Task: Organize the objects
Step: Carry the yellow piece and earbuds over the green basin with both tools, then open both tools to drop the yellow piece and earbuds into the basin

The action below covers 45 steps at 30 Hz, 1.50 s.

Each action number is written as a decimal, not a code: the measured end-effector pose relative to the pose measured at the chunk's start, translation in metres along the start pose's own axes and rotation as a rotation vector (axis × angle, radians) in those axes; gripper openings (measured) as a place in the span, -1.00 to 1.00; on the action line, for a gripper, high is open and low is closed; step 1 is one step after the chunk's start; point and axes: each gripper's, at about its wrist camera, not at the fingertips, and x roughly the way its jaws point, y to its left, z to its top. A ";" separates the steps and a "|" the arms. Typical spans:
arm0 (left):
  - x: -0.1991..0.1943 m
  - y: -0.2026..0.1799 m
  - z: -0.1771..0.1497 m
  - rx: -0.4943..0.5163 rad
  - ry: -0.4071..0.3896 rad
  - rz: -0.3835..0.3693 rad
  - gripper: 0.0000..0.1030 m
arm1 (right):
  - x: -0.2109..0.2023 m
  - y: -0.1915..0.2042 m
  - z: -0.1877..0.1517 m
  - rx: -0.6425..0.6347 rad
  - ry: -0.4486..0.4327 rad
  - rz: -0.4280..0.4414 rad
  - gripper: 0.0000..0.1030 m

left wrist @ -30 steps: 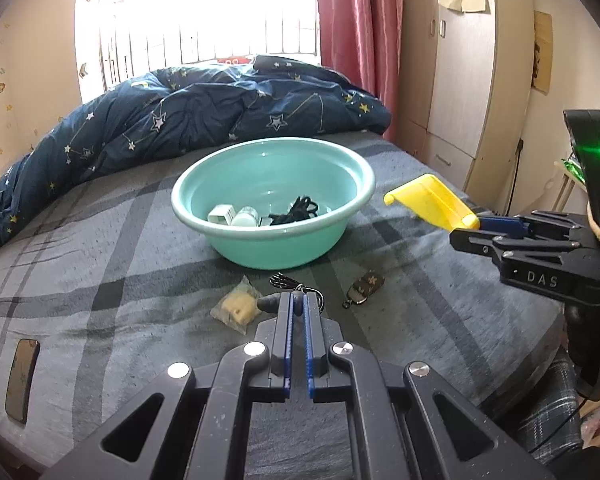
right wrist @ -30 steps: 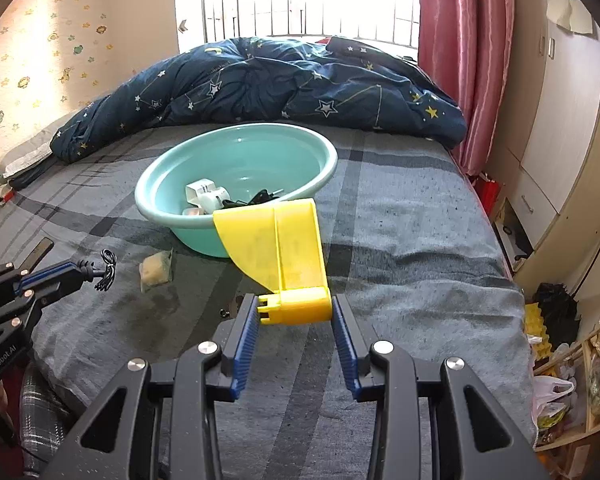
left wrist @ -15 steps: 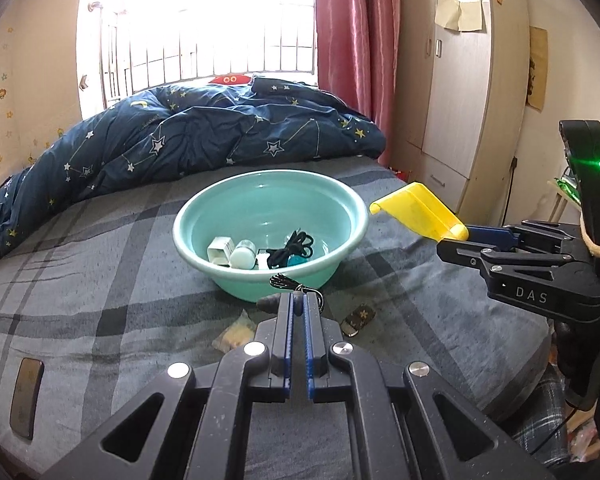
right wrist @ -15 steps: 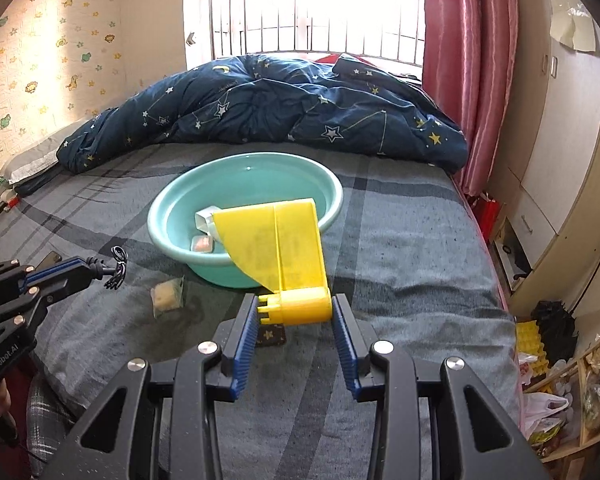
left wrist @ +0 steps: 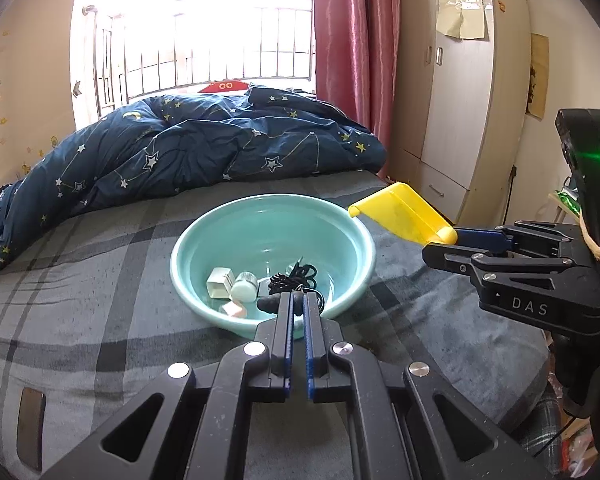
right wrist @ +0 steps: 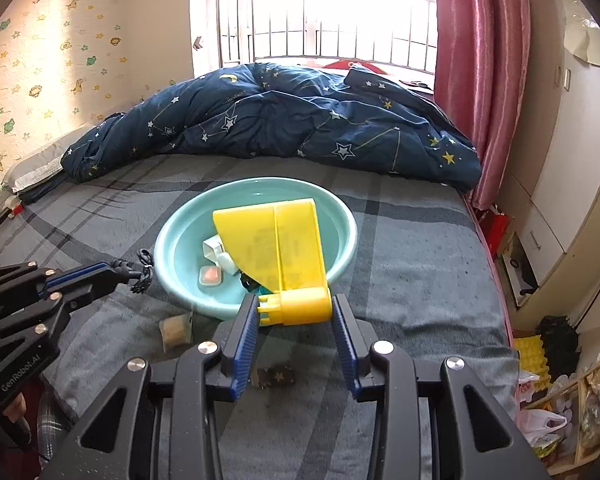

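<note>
your left tool (left wrist: 296,308) pinches a limp, light black cord (right wrist: 142,270) by its plug end, just short of the basin (left wrist: 352,276) rim; grip the stiff plug, not the loops. right tool (right wrist: 296,312) clamps the rigid, light yellow scoop (right wrist: 276,240) by its handle over the basin on the bed (right wrist: 412,248).

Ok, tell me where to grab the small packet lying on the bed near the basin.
Probably straight down from above, pinching the packet across its shorter width around the yellowish block inside. It lies flat on the bed, apart from the basin, with no raised edge to slip under.
</note>
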 end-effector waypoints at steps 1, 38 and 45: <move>0.003 0.001 0.003 0.001 0.002 0.000 -0.92 | 0.002 0.001 0.003 -0.001 0.002 0.003 -0.24; 0.145 0.059 0.048 -0.011 0.135 0.018 -0.92 | 0.170 0.005 0.072 0.013 0.225 0.096 -0.23; 0.170 0.067 0.043 -0.019 0.173 0.019 -0.92 | 0.201 0.005 0.068 0.035 0.286 0.099 -0.23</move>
